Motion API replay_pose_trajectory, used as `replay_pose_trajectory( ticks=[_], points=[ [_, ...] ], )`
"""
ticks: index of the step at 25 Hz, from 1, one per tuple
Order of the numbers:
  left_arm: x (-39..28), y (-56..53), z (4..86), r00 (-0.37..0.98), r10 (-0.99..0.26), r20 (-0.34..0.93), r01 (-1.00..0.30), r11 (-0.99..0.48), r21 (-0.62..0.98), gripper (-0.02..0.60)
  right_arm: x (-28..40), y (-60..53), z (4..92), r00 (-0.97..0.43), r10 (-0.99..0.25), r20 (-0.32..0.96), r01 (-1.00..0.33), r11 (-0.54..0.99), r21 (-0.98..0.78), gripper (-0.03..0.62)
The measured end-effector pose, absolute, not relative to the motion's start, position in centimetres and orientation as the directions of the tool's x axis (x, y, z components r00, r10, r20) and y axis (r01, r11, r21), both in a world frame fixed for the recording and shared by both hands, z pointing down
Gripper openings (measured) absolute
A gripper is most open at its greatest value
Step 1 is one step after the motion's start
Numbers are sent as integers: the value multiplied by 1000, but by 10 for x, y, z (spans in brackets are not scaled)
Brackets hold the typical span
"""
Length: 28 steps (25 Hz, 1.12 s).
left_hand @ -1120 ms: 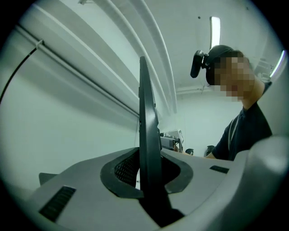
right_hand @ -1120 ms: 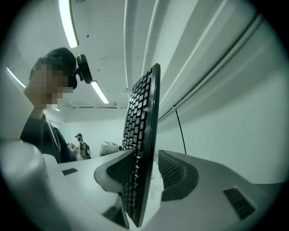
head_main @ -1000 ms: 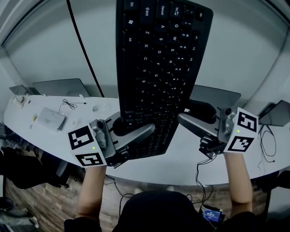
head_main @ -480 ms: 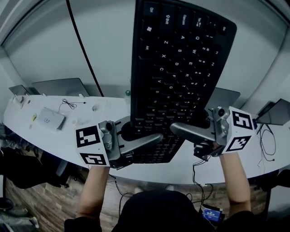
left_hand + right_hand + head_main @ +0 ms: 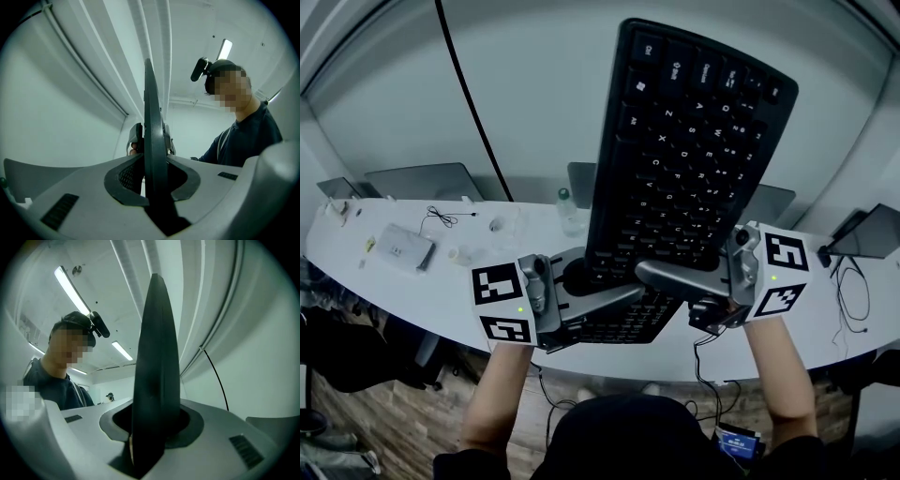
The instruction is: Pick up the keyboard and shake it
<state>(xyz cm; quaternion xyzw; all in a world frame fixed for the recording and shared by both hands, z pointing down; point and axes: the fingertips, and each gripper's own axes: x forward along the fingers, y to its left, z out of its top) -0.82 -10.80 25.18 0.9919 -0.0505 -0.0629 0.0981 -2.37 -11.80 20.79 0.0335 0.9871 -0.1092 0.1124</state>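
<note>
A black keyboard [image 5: 684,159] is held up off the desk, standing on end with its keys facing me and its top leaning right. My left gripper [image 5: 614,286] is shut on its lower left edge, seen in the left gripper view as a thin dark blade [image 5: 151,140] pinched between the pads [image 5: 123,177]. My right gripper [image 5: 661,277] holds the lower right edge. Its jaws have just been closing, with the keyboard's edge [image 5: 157,357] between them and filling the gap at the right gripper [image 5: 150,432].
Below the keyboard runs a curved white desk [image 5: 422,291] with a small grey box [image 5: 405,246], a clear bottle [image 5: 567,211] and dark screens [image 5: 427,178] [image 5: 872,234]. A black cable [image 5: 469,94] runs down the wall. Cables hang off the desk's front right [image 5: 853,309].
The keyboard and both grippers have shifted right and a little lower in the head view. The keyboard leans further right, and the two grippers stand closer together.
</note>
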Motion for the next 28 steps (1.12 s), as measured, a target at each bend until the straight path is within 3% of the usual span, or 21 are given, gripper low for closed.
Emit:
replay_pose_trajectory(
  ticks=[14,28],
  points=[
    [-8,-107,255,987,-100,-127,-73,-977,199,89,-24,-116,212,-974,55,-218,100,974,-204,128],
    [0,-107,257,988,-136,-69,-129,-987,101,107,-19,-120,216,-986,-4,-169,30,980,-196,103]
  ],
)
